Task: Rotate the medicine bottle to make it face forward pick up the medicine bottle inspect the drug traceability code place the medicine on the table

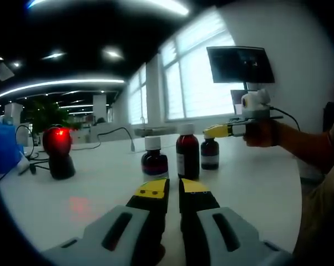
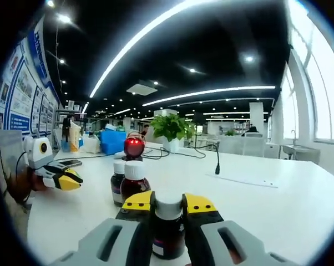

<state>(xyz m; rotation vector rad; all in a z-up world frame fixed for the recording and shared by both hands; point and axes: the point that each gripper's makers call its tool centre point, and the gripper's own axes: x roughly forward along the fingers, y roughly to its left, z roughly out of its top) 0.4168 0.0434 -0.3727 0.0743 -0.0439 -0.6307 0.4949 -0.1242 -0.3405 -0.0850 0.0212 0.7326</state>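
Jaws of the right gripper (image 2: 168, 209) close around a white-capped medicine bottle (image 2: 168, 224) standing on the white bench (image 2: 267, 205); two more bottles (image 2: 129, 183) stand just beyond. Left gripper (image 1: 173, 189) jaws sit nearly together, holding nothing.

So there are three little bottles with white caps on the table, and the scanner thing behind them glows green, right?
Not quite. The scanner glows red, not green; the left gripper view shows its red light, and the right gripper view shows it too. The rest holds: three bottles with white caps stand on the white table, the nearest bottle between the right gripper jaws.
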